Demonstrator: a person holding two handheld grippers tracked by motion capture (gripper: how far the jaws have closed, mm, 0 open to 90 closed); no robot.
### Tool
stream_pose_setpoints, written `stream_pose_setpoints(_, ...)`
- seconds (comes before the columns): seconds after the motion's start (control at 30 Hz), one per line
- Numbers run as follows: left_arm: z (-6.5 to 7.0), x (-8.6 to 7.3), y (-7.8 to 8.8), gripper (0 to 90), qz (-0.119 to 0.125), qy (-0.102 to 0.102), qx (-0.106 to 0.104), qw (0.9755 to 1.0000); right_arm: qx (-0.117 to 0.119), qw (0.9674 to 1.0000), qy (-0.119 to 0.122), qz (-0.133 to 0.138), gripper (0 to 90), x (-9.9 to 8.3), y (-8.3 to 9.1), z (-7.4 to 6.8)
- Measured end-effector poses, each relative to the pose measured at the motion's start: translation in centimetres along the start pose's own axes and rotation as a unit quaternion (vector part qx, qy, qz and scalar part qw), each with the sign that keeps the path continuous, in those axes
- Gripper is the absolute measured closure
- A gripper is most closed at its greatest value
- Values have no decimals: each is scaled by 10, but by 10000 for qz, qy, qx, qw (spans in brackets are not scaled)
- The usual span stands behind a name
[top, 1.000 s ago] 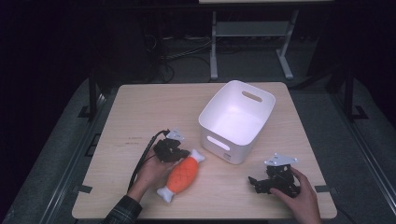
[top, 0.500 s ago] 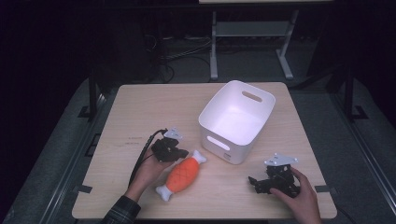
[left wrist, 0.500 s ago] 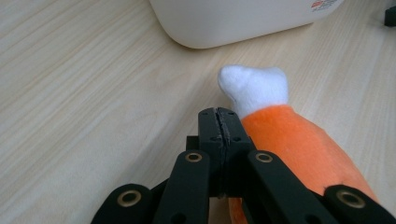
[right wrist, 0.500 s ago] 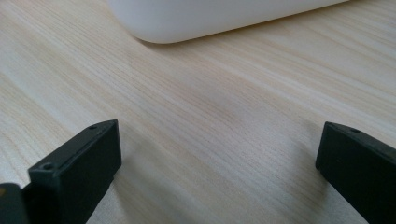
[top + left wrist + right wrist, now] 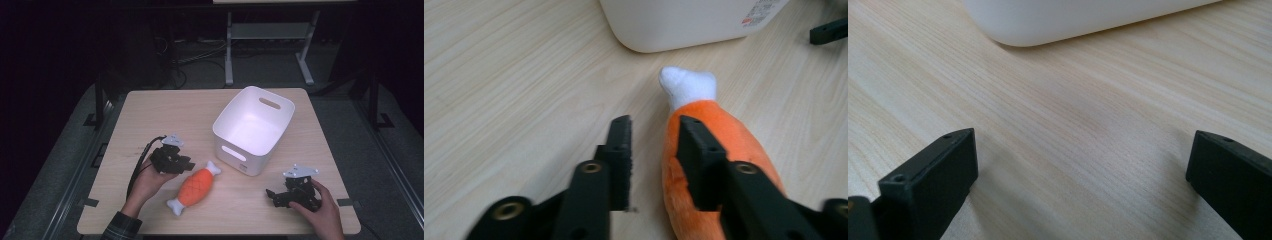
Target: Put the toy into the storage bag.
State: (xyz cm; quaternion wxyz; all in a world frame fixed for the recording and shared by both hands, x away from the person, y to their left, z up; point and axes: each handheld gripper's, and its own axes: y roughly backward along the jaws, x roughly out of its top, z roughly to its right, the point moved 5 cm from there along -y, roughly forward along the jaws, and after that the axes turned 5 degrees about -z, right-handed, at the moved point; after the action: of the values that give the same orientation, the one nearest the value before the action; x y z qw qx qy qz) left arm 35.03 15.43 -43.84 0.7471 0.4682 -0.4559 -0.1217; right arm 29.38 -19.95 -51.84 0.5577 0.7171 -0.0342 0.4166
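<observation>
On pale woodgrain table, plush orange drumstick; left claw narrowly parted, right claw wide.

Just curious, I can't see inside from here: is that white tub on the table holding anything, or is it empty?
Empty. The high view looks into the white tub and shows only its bare white floor.

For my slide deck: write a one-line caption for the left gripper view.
Left gripper, jaws slightly apart, beside an orange plush drumstick lying on the wooden table near a white bin.
</observation>
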Motion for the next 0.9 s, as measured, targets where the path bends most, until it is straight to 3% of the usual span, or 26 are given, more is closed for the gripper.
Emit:
stream_pose_setpoints(0.07, 3, -2, 3, 504, -40, 93, -66, 9999, 1, 10000, -2, -1, 0, 0, 0, 0)
stream_pose_setpoints(0.13, 5, -3, 3, 474, -71, 96, -75, 9999, 0, 10000, -2, 0, 0, 0, 0, 0)
stream_pose_setpoints(0.27, 14, -7, 4, 329, -220, 71, -85, 9997, -4, 10000, -1, -1, 0, 0, 0, 0)
stream_pose_setpoints(0.47, 26, -10, 4, 202, -285, 82, -46, 9995, -4, 10000, 4, -3, 0, 0, 0, 0)
stream_pose_setpoints(0.57, 29, -11, 3, 186, -336, 50, -32, 9994, -5, 10000, 2, -2, 0, 0, 0, 0)
stream_pose_setpoints(0.63, 33, -11, 1, 127, -375, 53, 43, 9993, -5, 10000, 1, -1, 0, 0, 0, 0)
stream_pose_setpoints(0.9, 48, -11, -8, 126, -593, -71, 202, 9980, -6, 10000, 3, -1, 0, 0, 0, 0)
